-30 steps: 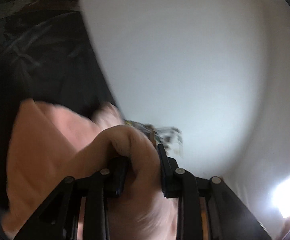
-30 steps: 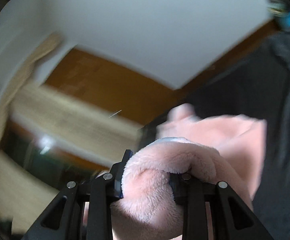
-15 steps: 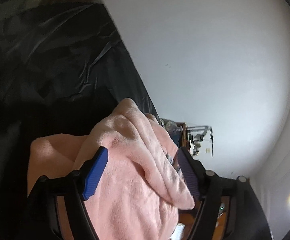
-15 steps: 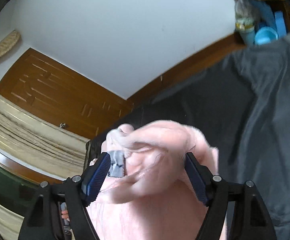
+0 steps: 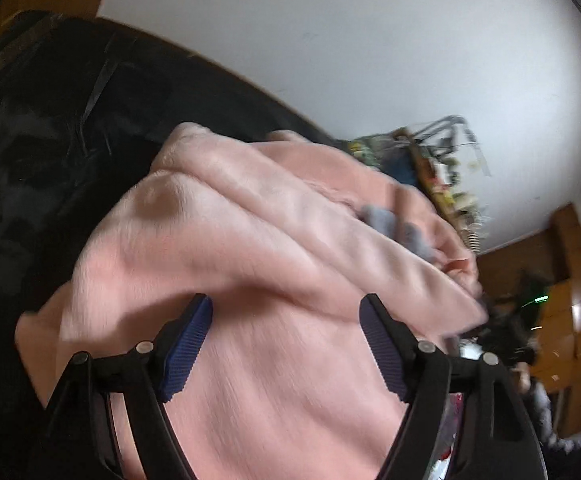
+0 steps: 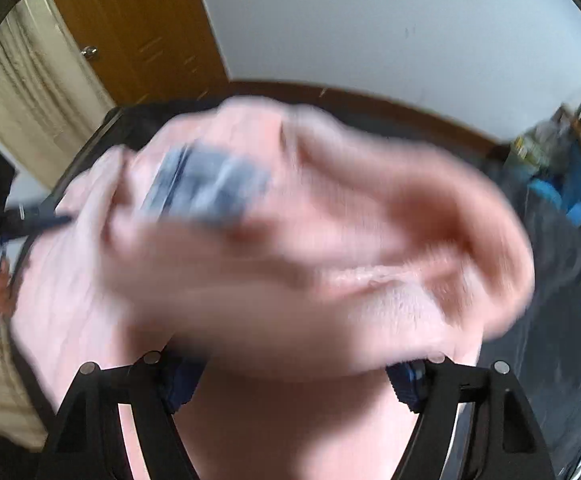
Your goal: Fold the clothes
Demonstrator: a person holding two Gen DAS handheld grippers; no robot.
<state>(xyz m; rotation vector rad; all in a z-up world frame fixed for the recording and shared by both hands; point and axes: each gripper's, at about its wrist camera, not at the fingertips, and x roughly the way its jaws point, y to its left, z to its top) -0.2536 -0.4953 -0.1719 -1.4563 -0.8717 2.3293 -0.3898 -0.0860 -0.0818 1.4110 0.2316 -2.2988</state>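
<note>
Two hand-held grippers reach toward one pink fleece garment (image 5: 250, 264), which lies bunched on a dark bedcover (image 5: 42, 152) and fills most of both wrist views. In the left view, the left gripper (image 5: 286, 344) has its blue-padded fingers (image 5: 186, 344) spread wide apart, with the plush fabric lying loose between and beyond them; nothing is pinched. In the right view, the right gripper (image 6: 290, 384) also stands open, its pads partly hidden under a thick fold of the pink fleece garment (image 6: 330, 248) that humps up in front of the lens. A judgement: with both sets of fingers apart and the cloth heaped, a fold seems just laid down, and the grippers are placed low against the pile to let it settle or to seek a new edge. A grey patch (image 6: 206, 188) shows on the garment, perhaps a label or printed panel; blur makes it unclear. Around the scene, a white wall (image 5: 370, 40) rises behind the bed, a brown wooden door (image 6: 138, 28) and pale curtain (image 6: 30, 92) stand at the left of the right view, and a cluttered shelf (image 5: 442, 176) sits off to the right of the left view. Standing in the way is the bulky fold itself, which hides any hem worth gripping.
</note>
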